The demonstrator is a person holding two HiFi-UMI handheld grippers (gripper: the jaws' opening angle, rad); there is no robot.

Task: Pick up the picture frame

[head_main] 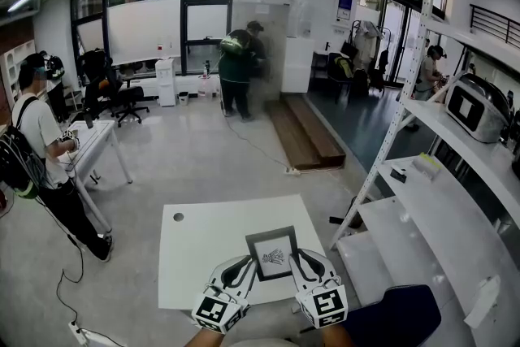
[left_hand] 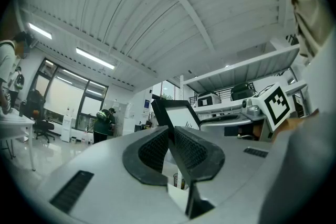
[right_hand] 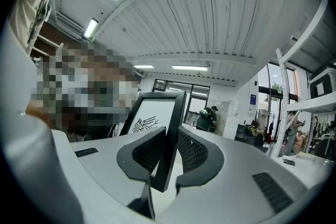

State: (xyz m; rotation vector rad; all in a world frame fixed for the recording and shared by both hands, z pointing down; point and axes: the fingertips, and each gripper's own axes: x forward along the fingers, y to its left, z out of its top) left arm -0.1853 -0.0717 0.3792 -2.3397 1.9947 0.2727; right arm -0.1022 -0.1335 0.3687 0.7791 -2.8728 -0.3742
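A black picture frame (head_main: 271,253) with a white print is held up above the white table (head_main: 195,248), face toward the camera in the head view. My left gripper (head_main: 248,268) is shut on the frame's left edge; in the left gripper view the frame (left_hand: 176,113) rises from between the ribbed pads (left_hand: 189,150). My right gripper (head_main: 297,262) is shut on the frame's right edge. The right gripper view shows the frame (right_hand: 157,118) pinched edge-on between its pads (right_hand: 191,150), with the print facing left.
White shelving (head_main: 439,207) stands close on the right, with an appliance (head_main: 478,106) on an upper shelf. A blue seat (head_main: 406,313) is by my right side. People stand at a desk far left (head_main: 41,150) and across the room (head_main: 240,69).
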